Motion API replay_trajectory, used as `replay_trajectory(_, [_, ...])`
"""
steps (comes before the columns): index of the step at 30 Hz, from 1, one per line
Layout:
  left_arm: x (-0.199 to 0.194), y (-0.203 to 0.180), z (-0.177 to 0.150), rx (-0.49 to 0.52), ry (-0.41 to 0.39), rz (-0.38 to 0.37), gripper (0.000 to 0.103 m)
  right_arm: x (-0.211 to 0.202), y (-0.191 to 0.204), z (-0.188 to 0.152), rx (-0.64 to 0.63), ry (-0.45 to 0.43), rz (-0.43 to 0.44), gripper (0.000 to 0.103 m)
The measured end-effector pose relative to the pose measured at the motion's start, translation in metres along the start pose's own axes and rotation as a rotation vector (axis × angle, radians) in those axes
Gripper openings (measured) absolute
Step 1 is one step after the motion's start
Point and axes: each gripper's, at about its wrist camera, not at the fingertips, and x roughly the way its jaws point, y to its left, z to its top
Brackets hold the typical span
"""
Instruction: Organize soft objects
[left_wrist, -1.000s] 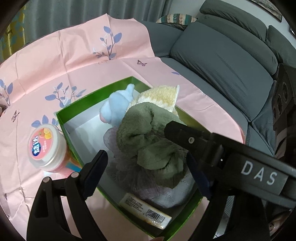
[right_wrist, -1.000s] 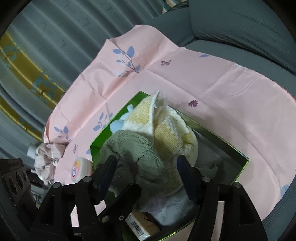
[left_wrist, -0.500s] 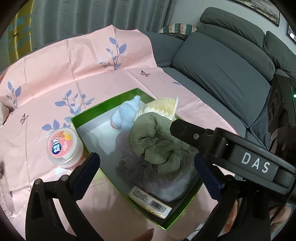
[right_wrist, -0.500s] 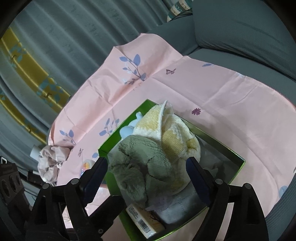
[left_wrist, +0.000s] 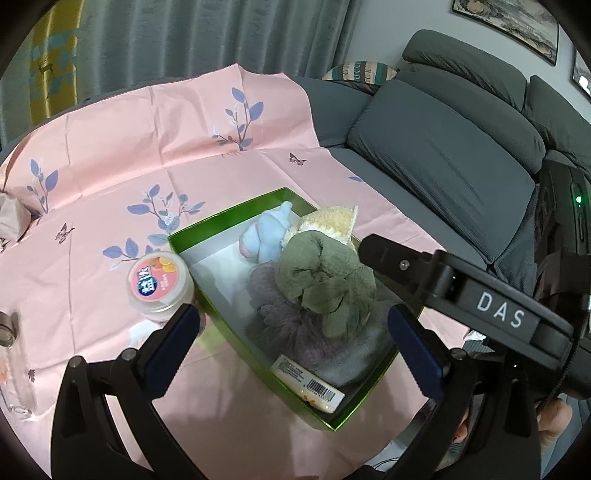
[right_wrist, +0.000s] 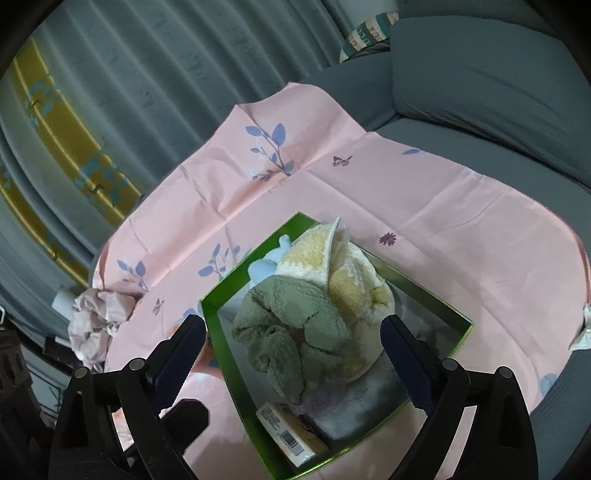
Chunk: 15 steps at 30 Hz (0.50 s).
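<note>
A green box (left_wrist: 221, 317) (right_wrist: 218, 343) sits on a pink floral cloth (left_wrist: 110, 155). In it lie an olive green towel (left_wrist: 325, 284) (right_wrist: 288, 325), a yellow-and-cream towel (left_wrist: 332, 221) (right_wrist: 351, 273), a light blue plush toy (left_wrist: 266, 240), a purple-grey mesh pouf (left_wrist: 284, 325) and a small packaged bar with a barcode (left_wrist: 310, 384) (right_wrist: 291, 435). My left gripper (left_wrist: 295, 350) is open and empty above the box's near side. My right gripper (right_wrist: 295, 365) is open and empty above the towels; its body crosses the left wrist view (left_wrist: 461, 295).
A pink-lidded jar (left_wrist: 159, 284) stands just left of the box. A clear bottle (left_wrist: 11, 369) lies at the far left. A crumpled pinkish cloth (right_wrist: 96, 325) lies at the cloth's left edge. A grey sofa (left_wrist: 461, 155) runs behind and to the right.
Both grippers have pulled back and up from the box, so the box looks smaller and more of the cloth shows. Both stay open and empty. The towels have not moved.
</note>
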Motion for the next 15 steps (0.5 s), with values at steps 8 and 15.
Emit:
replay_trajectory(8, [-0.013, 0.006, -0.005, -0.007, -0.002, 0.006, 0.102, -0.014, 0.011, -0.003, -0.036, -0.023, -0.045, 0.096])
replay_trajectory(15, [-0.022, 0.012, -0.007, -0.02, -0.003, 0.009, 0.102, -0.021, 0.022, -0.006, -0.069, -0.035, -0.08, 0.096])
